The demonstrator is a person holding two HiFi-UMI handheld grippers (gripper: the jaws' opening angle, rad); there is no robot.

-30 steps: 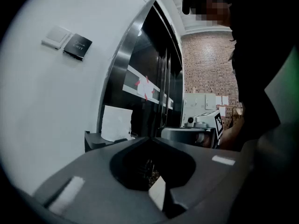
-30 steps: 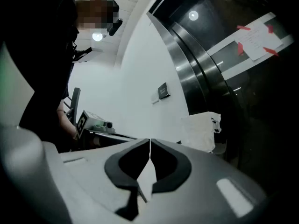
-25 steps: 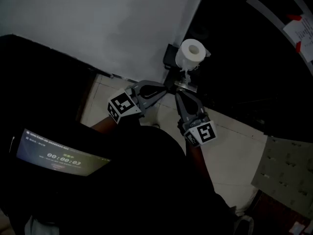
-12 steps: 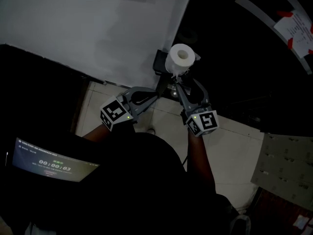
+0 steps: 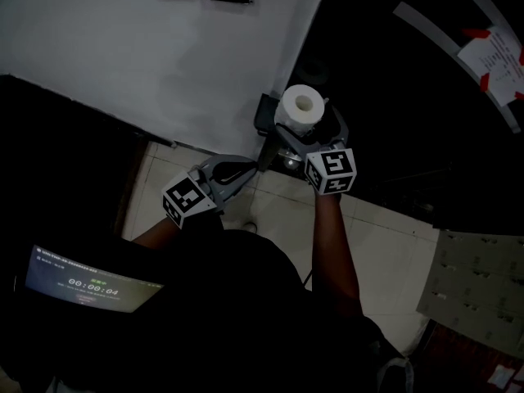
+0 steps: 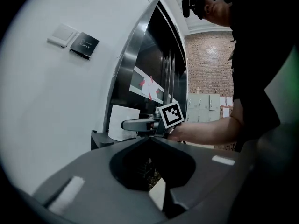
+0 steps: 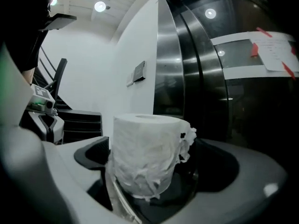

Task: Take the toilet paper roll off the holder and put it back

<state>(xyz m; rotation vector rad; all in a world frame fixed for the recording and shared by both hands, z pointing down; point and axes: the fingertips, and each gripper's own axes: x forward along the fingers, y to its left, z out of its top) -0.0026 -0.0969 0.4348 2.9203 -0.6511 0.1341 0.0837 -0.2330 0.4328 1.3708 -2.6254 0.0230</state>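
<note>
roll: toilet paper roll point(image 5: 299, 105) stands upright on the holder point(image 5: 264, 115), core hole facing up. The outer wrap is ragged, with torn flaps on its 3 o'clock side in the right gripper view.
holder: only a dark part shows, at the roll's 9 o'clock in the head view. The spindle is hidden by the roll.
right tool point(image 5: 304, 126): my jaws are apart, one on each side of the roll with the roll between them. They're not clamped, and I see a gap on the 3 o'clock side.
left tool point(image 5: 255, 167): jaws are together with nothing in them, parked at the roll's 7 o'clock, pointing toward the holder.
handling: I judge the roll light, soft and crushable. The loose wrap will likely tear or slide if that's all I pinch.
grip: take it across the body at mid-height with light squeeze, clear of the torn flaps.
next: close gently, then lift straight up off the holder.
risk: a tilted pull could snag it or tip the holder.
surroundings: white wall point(image 5: 164, 56) at 10 o'clock, dark metal door point(image 7: 187, 69) at 2 o'clock.
</note>
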